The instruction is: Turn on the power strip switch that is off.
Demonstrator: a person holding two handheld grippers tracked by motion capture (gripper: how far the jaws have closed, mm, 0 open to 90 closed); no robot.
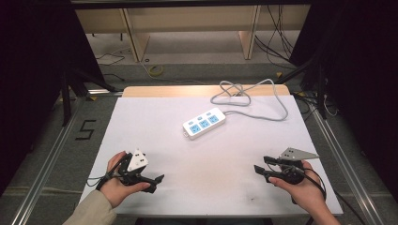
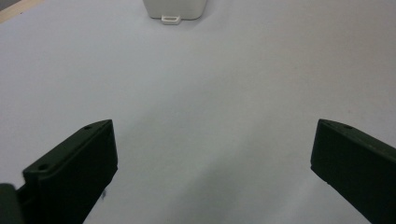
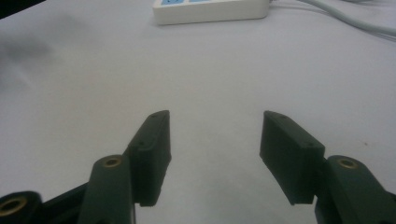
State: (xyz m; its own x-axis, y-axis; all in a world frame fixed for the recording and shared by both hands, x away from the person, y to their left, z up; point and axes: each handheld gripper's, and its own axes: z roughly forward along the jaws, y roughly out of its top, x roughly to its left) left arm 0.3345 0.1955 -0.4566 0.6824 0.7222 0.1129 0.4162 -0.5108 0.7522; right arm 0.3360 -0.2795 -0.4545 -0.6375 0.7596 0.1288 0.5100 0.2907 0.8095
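A white plastic power strip with blue sockets (image 1: 204, 123) is seen lying mid-table on a white tabletop (image 1: 155, 117). The left gripper (image 1: 158, 180) is held wide apart, the right gripper (image 1: 259, 168) moderately apart; nothing is gripped.

We see a white power strip (image 1: 204, 123) lying flat on the white table top (image 1: 155, 140), a little beyond the middle, well apart from both grippers. It sits at a slant, its near end toward the left and its far end toward the right. Its top face carries three pale blue socket panels in a row, each with what we take to be a small switch beside it, though the picture is too coarse to be sure. A grey cord (image 1: 256, 101) leaves its far right end, runs along the table and loops loosely near the back edge. In the left gripper view we see the strip's short end with a small hanging tab (image 2: 171, 18); in the right gripper view its long side (image 3: 210, 11).
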